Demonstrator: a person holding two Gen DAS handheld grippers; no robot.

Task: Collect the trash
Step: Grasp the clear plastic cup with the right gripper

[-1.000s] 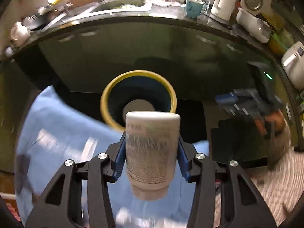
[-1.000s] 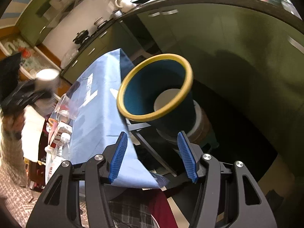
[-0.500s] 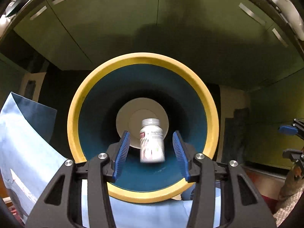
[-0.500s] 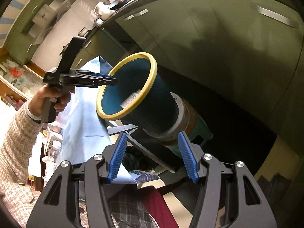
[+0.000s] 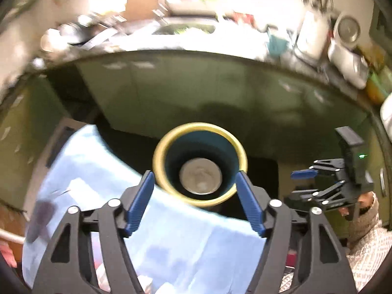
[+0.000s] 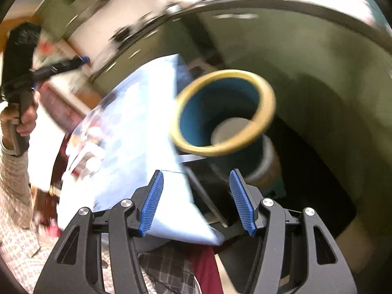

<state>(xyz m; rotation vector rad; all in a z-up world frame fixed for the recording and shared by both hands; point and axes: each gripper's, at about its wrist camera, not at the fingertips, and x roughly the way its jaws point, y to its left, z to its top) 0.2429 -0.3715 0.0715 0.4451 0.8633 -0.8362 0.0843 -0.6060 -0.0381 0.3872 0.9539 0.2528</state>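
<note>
A blue trash bin with a yellow rim (image 5: 199, 132) stands past the edge of the table with the light blue cloth (image 5: 103, 176). Its pale bottom (image 5: 200, 178) shows; the white bottle is not clearly seen inside. My left gripper (image 5: 196, 203) is open and empty, above the table edge in front of the bin. My right gripper (image 6: 196, 201) is open and empty, above the table corner; the bin (image 6: 267, 93) is ahead of it, tilted in view. The right gripper also shows in the left wrist view (image 5: 306, 181), and the left one in the right wrist view (image 6: 78, 61).
Green kitchen cabinets (image 5: 196, 85) with a cluttered counter (image 5: 186, 36) stand behind the bin. Bottles and packets (image 6: 85, 152) lie on the blue cloth (image 6: 137, 134). Both views are motion-blurred.
My left gripper let the white bottle drop into the bin, then pulled back and up from the bin mouth. It is now open wider. The right gripper shifted a little.
</note>
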